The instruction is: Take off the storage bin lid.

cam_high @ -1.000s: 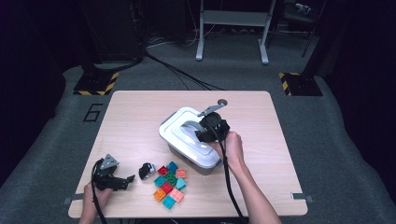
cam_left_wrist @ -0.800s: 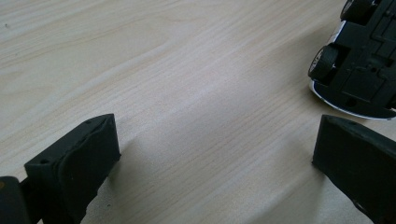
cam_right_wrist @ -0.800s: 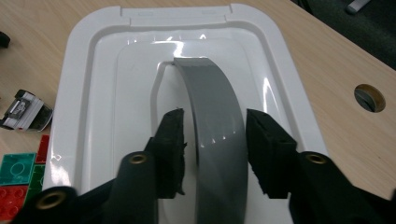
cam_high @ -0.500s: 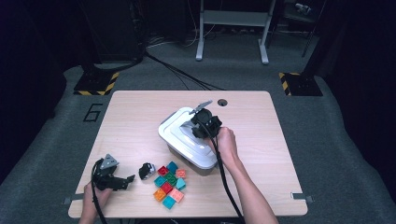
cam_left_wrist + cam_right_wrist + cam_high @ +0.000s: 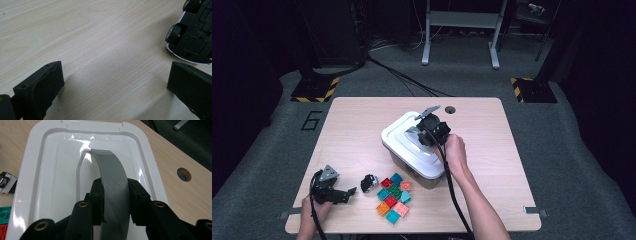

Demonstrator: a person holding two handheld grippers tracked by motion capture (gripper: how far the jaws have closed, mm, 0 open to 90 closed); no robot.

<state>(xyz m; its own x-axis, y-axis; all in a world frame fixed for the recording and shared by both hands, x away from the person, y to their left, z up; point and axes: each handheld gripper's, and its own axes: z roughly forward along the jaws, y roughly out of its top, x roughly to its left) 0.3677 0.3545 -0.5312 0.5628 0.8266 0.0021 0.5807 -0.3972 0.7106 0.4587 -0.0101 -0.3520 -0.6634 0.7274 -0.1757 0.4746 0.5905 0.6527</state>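
one white lid (image 5: 50, 170), one grey handle (image 5: 113, 185); one toy car (image 5: 369, 183).

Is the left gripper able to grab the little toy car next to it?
Probably yes: the left gripper is open, the toy car lies upside down just past its fingers, with bare table between.
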